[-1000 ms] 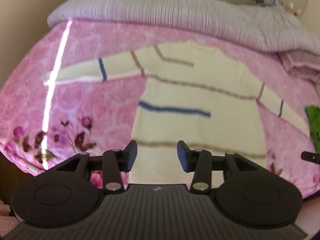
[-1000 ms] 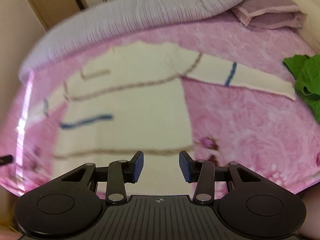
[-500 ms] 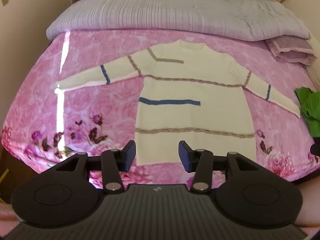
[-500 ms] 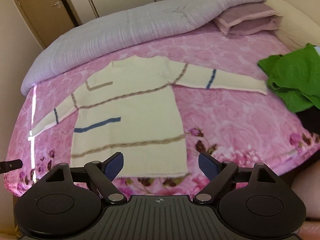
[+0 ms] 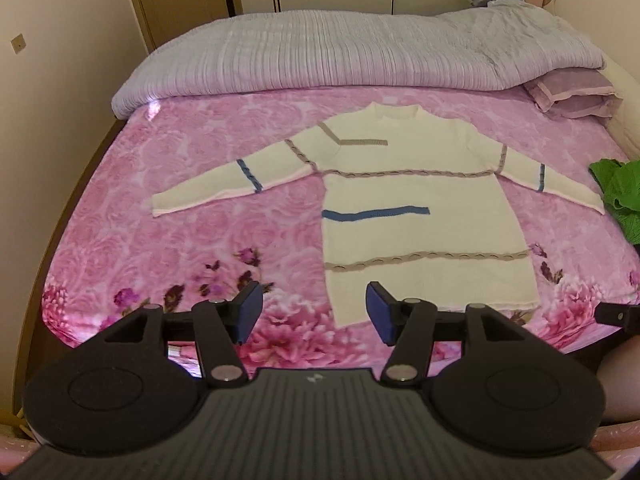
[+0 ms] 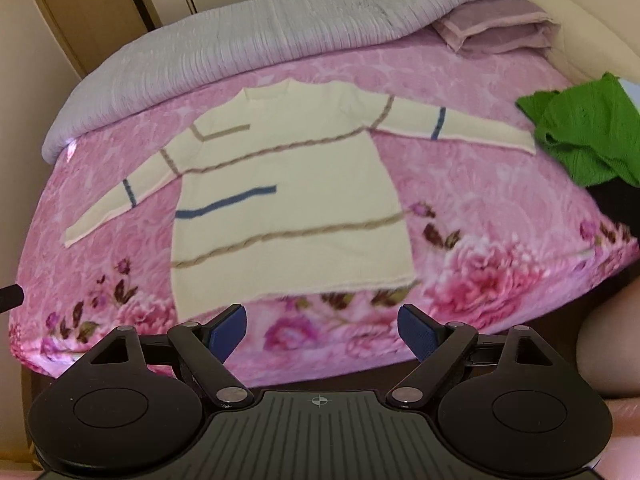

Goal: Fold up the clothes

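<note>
The sweater [image 5: 420, 208] lies flat on the bed [image 5: 160, 240], sleeves spread. Left gripper [image 5: 314, 312] is opening, right gripper [image 6: 322, 330] gapes wide, both empty, near the sweater's hem.

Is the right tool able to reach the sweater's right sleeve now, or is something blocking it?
Probably yes. The right tool is open and empty, the sleeve lies flat, uncovered; the green garment only borders its cuff.
</note>
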The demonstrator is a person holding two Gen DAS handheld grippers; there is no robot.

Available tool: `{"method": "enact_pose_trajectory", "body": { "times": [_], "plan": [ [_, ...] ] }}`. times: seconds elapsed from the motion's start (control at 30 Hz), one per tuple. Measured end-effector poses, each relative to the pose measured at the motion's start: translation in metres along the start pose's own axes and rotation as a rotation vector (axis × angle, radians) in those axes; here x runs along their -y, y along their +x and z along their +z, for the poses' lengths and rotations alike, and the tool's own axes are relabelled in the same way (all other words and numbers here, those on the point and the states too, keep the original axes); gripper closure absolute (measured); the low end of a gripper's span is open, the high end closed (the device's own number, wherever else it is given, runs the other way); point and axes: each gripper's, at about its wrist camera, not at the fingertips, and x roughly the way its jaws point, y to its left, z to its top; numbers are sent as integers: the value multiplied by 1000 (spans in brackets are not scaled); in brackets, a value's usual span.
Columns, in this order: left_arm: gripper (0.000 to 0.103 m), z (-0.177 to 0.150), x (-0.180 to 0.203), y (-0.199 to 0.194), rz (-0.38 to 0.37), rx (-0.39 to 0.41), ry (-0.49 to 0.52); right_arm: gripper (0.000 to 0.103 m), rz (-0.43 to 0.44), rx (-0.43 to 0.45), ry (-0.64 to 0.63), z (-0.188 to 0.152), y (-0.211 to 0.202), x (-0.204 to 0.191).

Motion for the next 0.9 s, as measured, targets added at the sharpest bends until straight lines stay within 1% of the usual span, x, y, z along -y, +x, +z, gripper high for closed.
{"method": "enact_pose_trajectory", "body": {
  "times": [0.07, 0.17, 0.3, 0.4, 0.5, 0.6, 0.7, 0.83, 0.9],
  "plan": [
    [46, -4, -7, -4, 7, 2, 10, 17, -10, -15, 14, -5, 0, -6],
    [45, -10, -16, -8, 40, 3, 28, 17, -10, -16, 35, -12, -4, -14],
    [44, -14, -27, -9, 64, -1, 21, 17, -21, 18, 38, -19, -12, -27],
    [43, -16, -33, -9, 62, -3, 19, 17, -57, 41, 22, -22, -19, -39],
    [43, -16, -35, -11, 37, 7, 24, 17, -87, 66, -4, -26, -28, -52],
    [43, -15, -34, -10, -3, 14, 23, 17, -66, 98, -2, -32, -37, -62],
    [43, -13, -31, -9, -52, 17, 30, 17, -71, 105, -19, -36, -41, -69],
    [43, -11, -24, -9, -119, 11, 54, 17, -80, 117, 12, -38, -44, -64],
    [43, -10, -19, -7, -124, 1, 75, 17, -92, 106, 26, -39, -43, -59]
  ]
}}
